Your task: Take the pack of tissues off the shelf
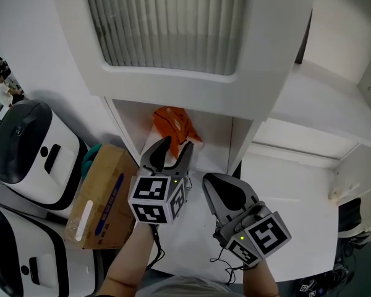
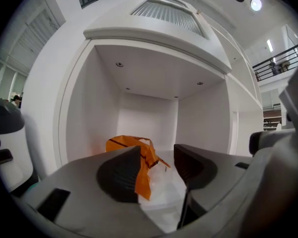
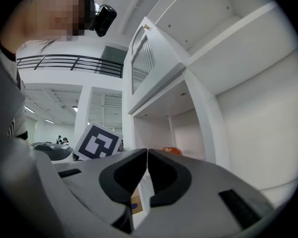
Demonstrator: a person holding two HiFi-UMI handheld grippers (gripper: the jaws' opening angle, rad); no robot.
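Note:
The pack of tissues (image 1: 175,124), wrapped in orange with a clear part below, lies on the floor of the white shelf compartment (image 1: 128,117). My left gripper (image 1: 177,144) is at the compartment's mouth, pointing in, with its jaws open. In the left gripper view the pack of tissues (image 2: 131,145) lies just past and partly between the left gripper's (image 2: 156,155) fingertips, and the pads do not press on it. My right gripper (image 1: 207,178) hangs lower right, outside the shelf, shut on nothing. From the right gripper (image 3: 147,152) view, the pack (image 3: 172,150) is a small orange spot.
A louvred white door (image 1: 173,23) juts out above the compartment. Open white shelves (image 1: 309,104) run to the right. On the floor at left are a cardboard box (image 1: 102,197) and white machines (image 1: 31,147). A white ledge (image 1: 284,215) lies below right.

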